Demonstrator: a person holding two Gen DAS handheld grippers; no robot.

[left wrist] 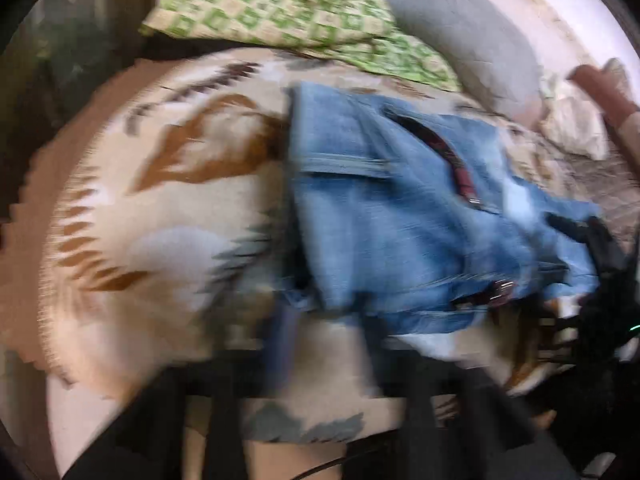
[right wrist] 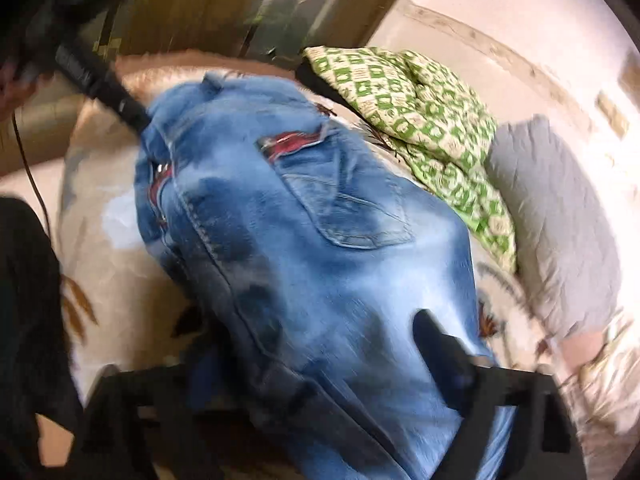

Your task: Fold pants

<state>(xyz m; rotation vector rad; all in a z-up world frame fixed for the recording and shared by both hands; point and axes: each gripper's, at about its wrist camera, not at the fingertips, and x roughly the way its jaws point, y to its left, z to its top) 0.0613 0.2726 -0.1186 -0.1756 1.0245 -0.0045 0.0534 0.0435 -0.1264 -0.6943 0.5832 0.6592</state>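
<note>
A pair of light blue jeans [left wrist: 400, 220] lies bunched on a cream patterned blanket [left wrist: 140, 200], with a dark red belt in the waistband. The left wrist view is blurred by motion. My left gripper [left wrist: 320, 380] is at the jeans' near edge; a dark blue fold runs down between its fingers, but the blur hides whether they are shut. In the right wrist view the jeans [right wrist: 300, 240] drape over my right gripper [right wrist: 320, 380], whose right finger [right wrist: 440, 352] presses into the denim. The left gripper [right wrist: 100, 84] touches the waistband at the far left.
A green and cream patterned cloth [left wrist: 280, 12] and a grey pillow [left wrist: 460, 32] lie at the far end of the bed. They also show in the right wrist view, the cloth [right wrist: 420, 120] and the pillow [right wrist: 552, 208] at right. A wall stands behind.
</note>
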